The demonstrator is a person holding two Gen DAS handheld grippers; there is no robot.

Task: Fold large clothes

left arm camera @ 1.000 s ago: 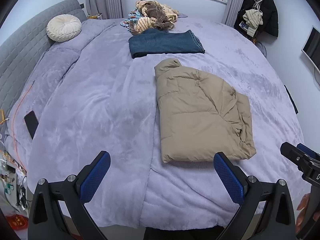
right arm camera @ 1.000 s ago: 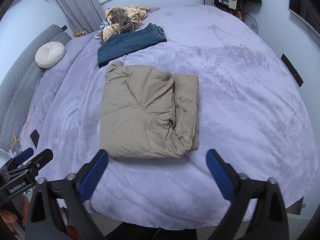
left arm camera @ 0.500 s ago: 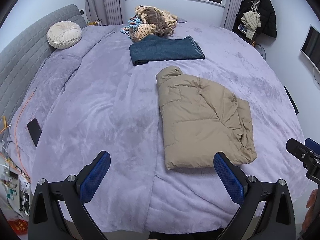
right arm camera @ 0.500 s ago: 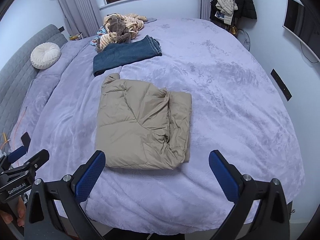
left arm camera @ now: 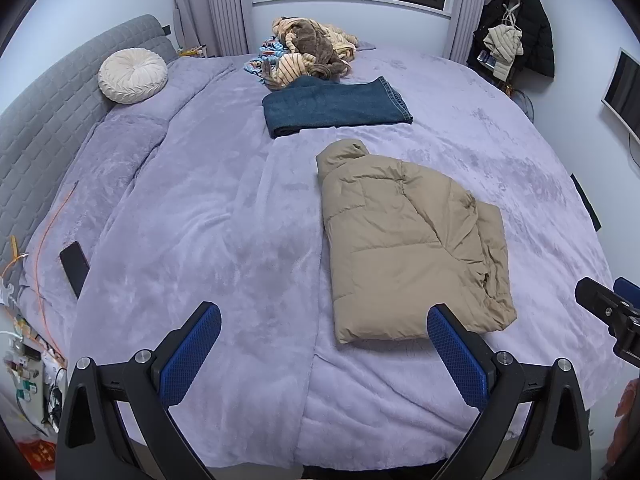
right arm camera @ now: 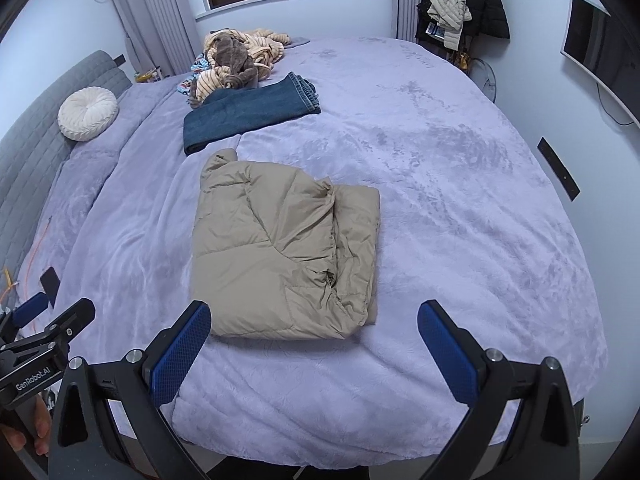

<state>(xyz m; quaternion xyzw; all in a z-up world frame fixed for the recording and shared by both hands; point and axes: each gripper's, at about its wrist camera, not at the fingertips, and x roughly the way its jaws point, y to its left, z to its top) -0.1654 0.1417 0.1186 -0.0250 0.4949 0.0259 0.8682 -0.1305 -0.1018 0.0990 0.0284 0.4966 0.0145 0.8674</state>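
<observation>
The tan jacket (left arm camera: 412, 248) lies folded into a thick rectangle on the lilac bed (left arm camera: 200, 220), near the foot edge and right of the bed's middle, its collar end pointing toward the window. One folded side lies tucked along its right edge. The left gripper (left arm camera: 324, 344) hangs above the foot of the bed with its jaws spread wide and nothing between them; its right finger (left arm camera: 456, 360) overlaps the jacket's near corner in view, but contact cannot be told. The right gripper (right arm camera: 314, 340) is also wide and empty, just short of the jacket's near edge. Beyond the jacket lie folded jeans (left arm camera: 336, 106), then a heap of clothes (left arm camera: 308, 54). A round cushion (left arm camera: 132, 76) rests by the headboard.
</observation>
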